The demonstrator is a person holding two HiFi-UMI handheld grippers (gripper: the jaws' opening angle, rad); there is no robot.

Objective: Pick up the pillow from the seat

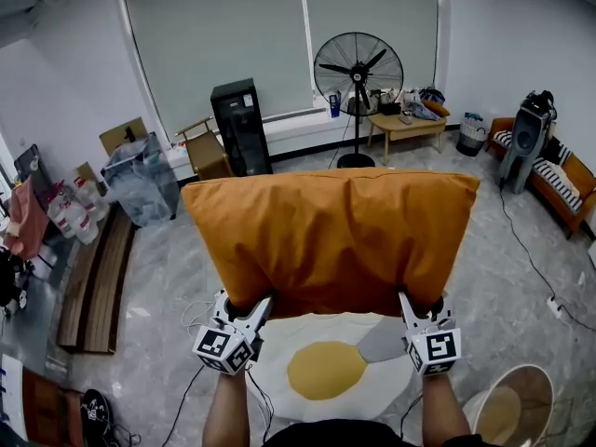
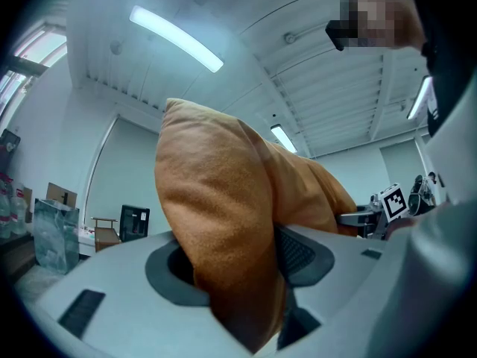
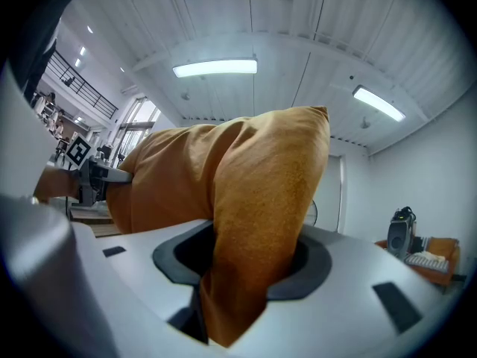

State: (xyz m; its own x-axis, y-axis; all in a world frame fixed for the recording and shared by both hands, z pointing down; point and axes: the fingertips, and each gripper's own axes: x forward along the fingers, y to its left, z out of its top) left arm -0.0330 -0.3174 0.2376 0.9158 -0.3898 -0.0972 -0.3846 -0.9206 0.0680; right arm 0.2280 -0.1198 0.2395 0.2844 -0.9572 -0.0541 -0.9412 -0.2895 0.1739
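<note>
- Grey marbled floor (image 1: 158,277) spreads across the room, with a standing fan (image 1: 358,68) by the far window blinds.
- Orange pillow (image 1: 331,240) hangs in the air before the person, above a white egg-shaped pad (image 1: 279,380) with a yellow centre.
- Left hand-held gripper (image 1: 248,309) pinches the pillow's lower left corner.
- Right hand-held gripper (image 1: 416,307) pinches the lower right corner, fabric bunched between its jaws.

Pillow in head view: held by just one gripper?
No, the left gripper and the right gripper each clamp a lower corner of the orange pillow.
</note>
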